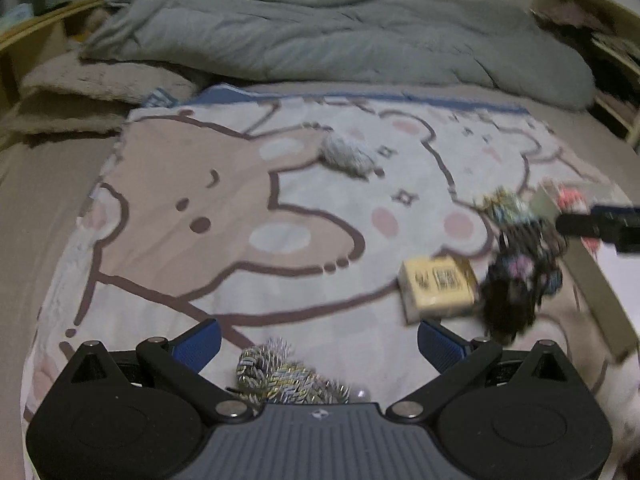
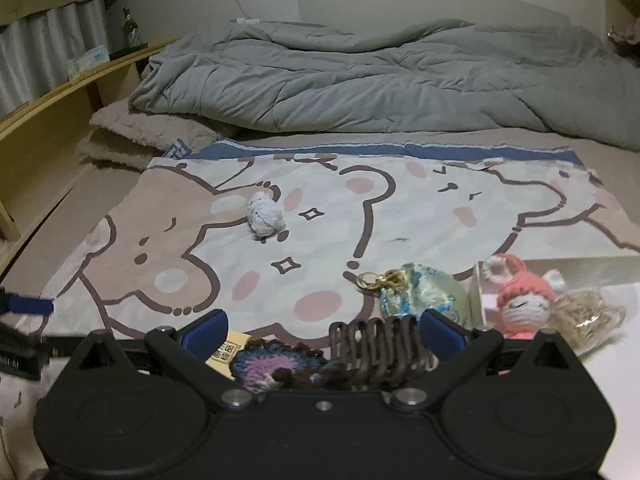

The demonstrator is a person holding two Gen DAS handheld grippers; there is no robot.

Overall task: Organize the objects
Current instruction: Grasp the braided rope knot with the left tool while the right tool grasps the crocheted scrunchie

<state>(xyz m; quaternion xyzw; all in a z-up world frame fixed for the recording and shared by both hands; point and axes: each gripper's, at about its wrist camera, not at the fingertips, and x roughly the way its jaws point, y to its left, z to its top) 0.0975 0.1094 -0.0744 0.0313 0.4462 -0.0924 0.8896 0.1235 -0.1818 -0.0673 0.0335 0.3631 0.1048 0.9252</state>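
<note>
Left claw (image 1: 318,342): wide, empty, poised over the silver braided cord (image 1: 280,378) near the bed's near edge.
Right claw (image 2: 324,330): wide, grips nothing; brown coil (image 2: 378,350) and crocheted piece (image 2: 272,364) between its fingers.
Already in box (image 2: 560,266): pink knitted doll (image 2: 524,300), straw-coloured bundle (image 2: 588,312), at near right corner.
Left out: pale yarn ball (image 2: 264,216) mid-blanket, yellow packet (image 1: 438,286), brocade pouch (image 2: 420,292) beside the box.
Progress: seemingly early; most loose.

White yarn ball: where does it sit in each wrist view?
Left wrist: yarn ball, upper centre, on the bear blanket.
Right wrist: yarn ball, left of centre, mid-height, on the same blanket.
Shared landmark: the grey duvet bunched behind it.
</note>
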